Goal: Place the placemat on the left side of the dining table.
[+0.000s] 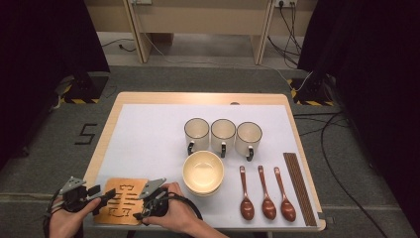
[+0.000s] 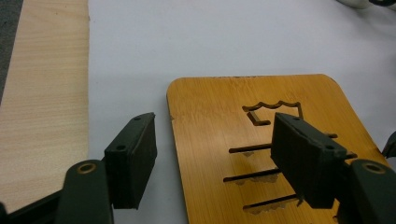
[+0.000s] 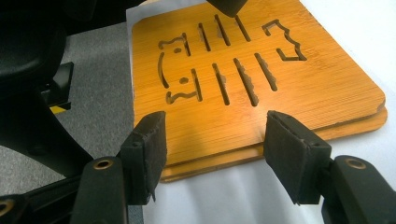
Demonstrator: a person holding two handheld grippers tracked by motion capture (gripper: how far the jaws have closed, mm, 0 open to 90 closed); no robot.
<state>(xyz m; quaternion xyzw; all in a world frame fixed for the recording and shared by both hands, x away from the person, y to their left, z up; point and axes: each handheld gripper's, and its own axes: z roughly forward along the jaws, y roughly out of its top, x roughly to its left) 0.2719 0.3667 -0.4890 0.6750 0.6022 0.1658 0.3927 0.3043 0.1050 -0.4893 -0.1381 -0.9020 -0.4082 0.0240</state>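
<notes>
A stack of two carved bamboo boards (image 1: pixel 121 201) lies on the white mat at the table's front left. In the right gripper view the top board (image 3: pixel 317 79) sits slightly offset on the lower one (image 3: pixel 355 122). My left gripper (image 1: pixel 108 194) is at the stack's left edge, open, with one jaw beside the board (image 2: pixel 219 98) and the other above it (image 2: pixel 212 123). At the opposite edge my right gripper (image 1: pixel 143 206) is open too, its jaws (image 3: pixel 215 120) low over the near edge, with nothing between them.
Three white cups (image 1: pixel 223 135) stand in a row mid-table, with stacked cream bowls (image 1: pixel 203 172) in front of them. Three brown spoons (image 1: pixel 268 196) and dark chopsticks (image 1: pixel 298 186) lie at the right. The white mat (image 1: pixel 148 134) covers most of the wooden table (image 1: pixel 106 130).
</notes>
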